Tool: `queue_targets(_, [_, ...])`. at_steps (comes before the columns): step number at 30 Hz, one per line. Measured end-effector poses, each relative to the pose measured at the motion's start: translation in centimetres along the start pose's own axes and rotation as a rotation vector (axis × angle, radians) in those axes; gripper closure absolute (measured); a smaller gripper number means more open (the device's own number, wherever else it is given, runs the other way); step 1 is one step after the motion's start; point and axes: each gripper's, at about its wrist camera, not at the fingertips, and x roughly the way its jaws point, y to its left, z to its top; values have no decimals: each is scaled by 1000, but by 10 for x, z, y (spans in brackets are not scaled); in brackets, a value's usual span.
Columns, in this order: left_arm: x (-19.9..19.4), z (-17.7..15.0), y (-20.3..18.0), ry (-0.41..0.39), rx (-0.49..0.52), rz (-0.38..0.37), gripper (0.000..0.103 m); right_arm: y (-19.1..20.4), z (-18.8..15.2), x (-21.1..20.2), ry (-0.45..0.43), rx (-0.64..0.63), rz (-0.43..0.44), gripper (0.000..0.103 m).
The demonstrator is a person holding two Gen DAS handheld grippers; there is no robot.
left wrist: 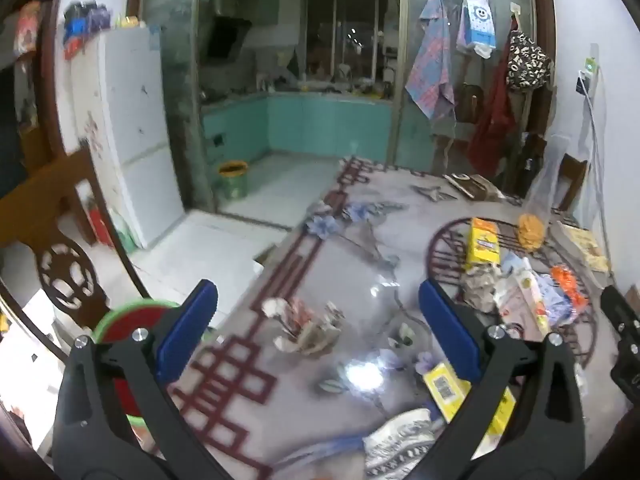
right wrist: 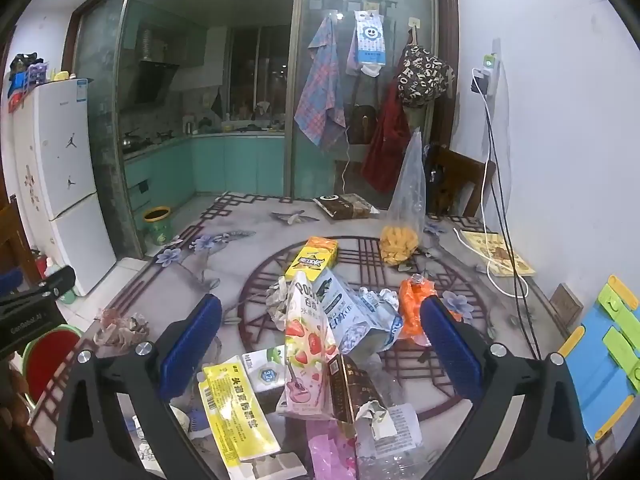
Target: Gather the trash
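The trash (right wrist: 320, 344) is heaped near the middle of the table (right wrist: 240, 224), where cartons, a pink box (right wrist: 306, 344), a yellow packet (right wrist: 236, 412), an orange wrapper (right wrist: 414, 304) and crumpled paper lie touching and overlapping, so that no single piece is cleanly exposed. The right gripper (right wrist: 320, 344) is held tilted down over this heap with its fingers spread wide and nothing clamped between them; this is judged to be an approach for a first pick. A separate crumpled wad (left wrist: 304, 328) lies apart nearer the table edge, and the left gripper (left wrist: 316, 332) is hung above it, fingers likewise wide apart and empty. A red and green bin (left wrist: 132, 320) is seen beside the table at the left, presumably placed within reach to receive the pieces.
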Motion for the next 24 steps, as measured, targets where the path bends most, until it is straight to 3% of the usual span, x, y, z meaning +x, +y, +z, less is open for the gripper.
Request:
queue_targets(9, [-2,-3,-15,-11,48,-26,4,-1,-1,1,2,-2,-8,7])
queue_targets(24, [-1,-5,-19,-31,27,-19,4,-4,-2,2,6,0,-9,7])
